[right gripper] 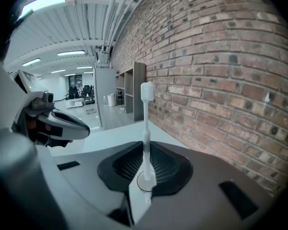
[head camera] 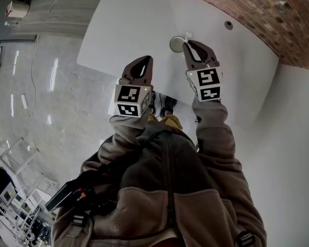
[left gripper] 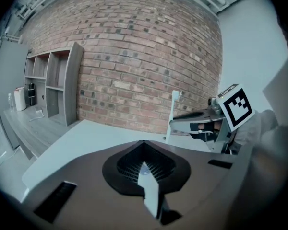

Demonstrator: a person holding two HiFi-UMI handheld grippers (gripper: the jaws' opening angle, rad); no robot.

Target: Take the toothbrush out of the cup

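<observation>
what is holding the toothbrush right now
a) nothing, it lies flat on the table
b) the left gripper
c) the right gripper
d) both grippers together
c: in the right gripper view the right gripper has its jaws closed on the handle of the white toothbrush, which stands upright with its bristle head on top, while the left gripper is shut with nothing between its jaws.

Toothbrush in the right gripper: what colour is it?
White all over. The toothbrush shows best in the right gripper view, standing upright in the shut jaws.
</observation>
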